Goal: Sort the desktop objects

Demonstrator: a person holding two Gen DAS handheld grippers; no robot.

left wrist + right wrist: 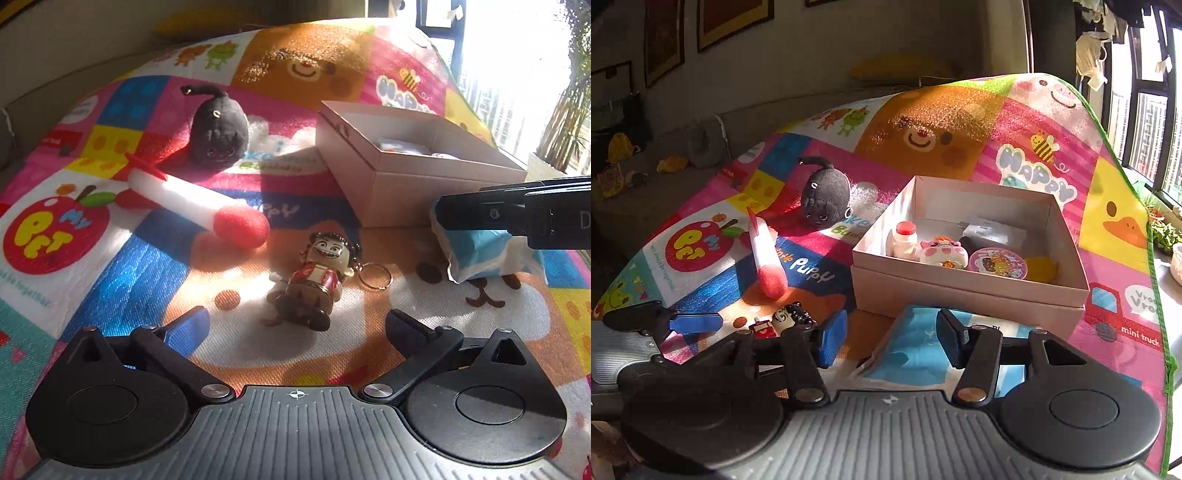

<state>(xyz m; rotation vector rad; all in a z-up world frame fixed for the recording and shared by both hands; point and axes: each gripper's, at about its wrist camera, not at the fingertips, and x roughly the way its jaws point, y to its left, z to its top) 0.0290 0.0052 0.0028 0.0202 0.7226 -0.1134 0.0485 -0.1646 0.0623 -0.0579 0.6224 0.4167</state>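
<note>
A figurine keychain (316, 275) lies on the colourful mat just ahead of my open left gripper (295, 325). A plush matchstick (199, 201) and a black plush toy (218, 129) lie farther left. An open pink box (406, 162) stands at the right; in the right wrist view the box (967, 284) holds several small toys. My right gripper (892, 341) stands open around a blue-and-white packet (916, 350) just before the box; the packet (476, 254) also shows in the left view.
The mat (1108, 221) drapes over a raised surface and drops off at its right edge near a window. A sofa with cushions lies beyond the far left edge. The left gripper's fingers (694, 323) show at the left of the right wrist view.
</note>
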